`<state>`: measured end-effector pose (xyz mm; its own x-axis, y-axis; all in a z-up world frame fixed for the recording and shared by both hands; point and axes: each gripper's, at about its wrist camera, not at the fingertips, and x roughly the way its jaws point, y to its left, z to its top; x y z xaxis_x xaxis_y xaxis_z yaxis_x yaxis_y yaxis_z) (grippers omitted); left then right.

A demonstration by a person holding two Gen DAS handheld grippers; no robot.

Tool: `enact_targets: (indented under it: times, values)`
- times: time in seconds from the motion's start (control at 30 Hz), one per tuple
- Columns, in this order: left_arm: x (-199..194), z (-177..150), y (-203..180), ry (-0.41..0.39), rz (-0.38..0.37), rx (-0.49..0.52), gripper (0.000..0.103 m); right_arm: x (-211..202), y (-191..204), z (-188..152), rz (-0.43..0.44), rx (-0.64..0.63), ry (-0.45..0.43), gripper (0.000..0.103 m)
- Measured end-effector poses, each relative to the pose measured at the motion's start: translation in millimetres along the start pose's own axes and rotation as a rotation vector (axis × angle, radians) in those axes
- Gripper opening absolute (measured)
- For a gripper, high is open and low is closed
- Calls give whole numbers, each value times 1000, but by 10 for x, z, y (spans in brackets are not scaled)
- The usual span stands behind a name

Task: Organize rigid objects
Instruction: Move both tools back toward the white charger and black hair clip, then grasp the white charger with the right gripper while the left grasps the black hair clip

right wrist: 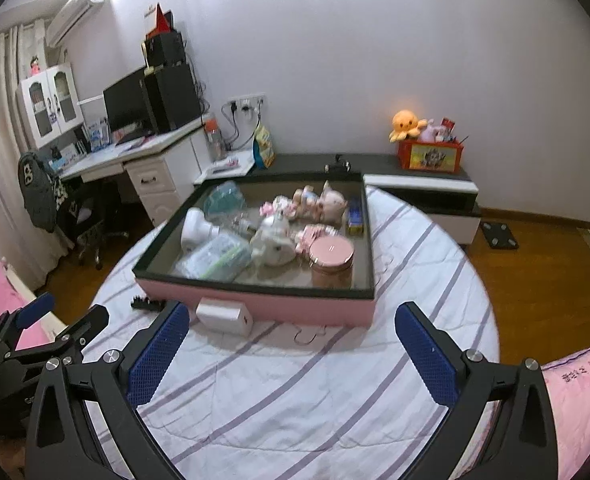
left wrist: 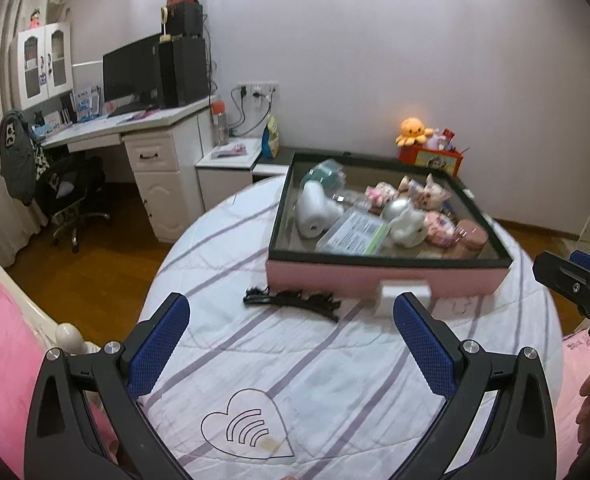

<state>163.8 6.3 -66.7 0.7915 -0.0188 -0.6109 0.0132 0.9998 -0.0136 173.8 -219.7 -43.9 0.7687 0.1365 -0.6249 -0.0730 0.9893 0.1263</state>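
A pink box with a dark rim (left wrist: 379,276) (right wrist: 255,304) lies on the striped bed and holds several small toys, a pink round tin (right wrist: 331,256) and a clear plastic case (left wrist: 353,236). A black toothed hair clip (left wrist: 291,300) (right wrist: 147,304) lies on the bed in front of the box. A small white box (left wrist: 405,294) (right wrist: 225,318) rests against the pink box's front wall. My left gripper (left wrist: 291,344) is open and empty just short of the clip. My right gripper (right wrist: 291,344) is open and empty, near the white box.
The striped bed cover (left wrist: 295,392) spreads under both grippers. A white desk with a monitor (left wrist: 135,72) and a black chair (left wrist: 71,192) stand to the left. A low cabinet with an orange plush (right wrist: 407,122) and a red box stands by the far wall. A pink blanket (left wrist: 3,340) lies at the left.
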Motion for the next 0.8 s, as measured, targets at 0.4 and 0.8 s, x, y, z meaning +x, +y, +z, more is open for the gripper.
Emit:
enact_targets:
  times: [0.4,0.8]
  values:
    - [676,-212,106,131,8,43,103,602,170,-165,63,25,142,103]
    - [1147,-169,140,207,-68,33,103,1261,398,-179,138,67,254,103]
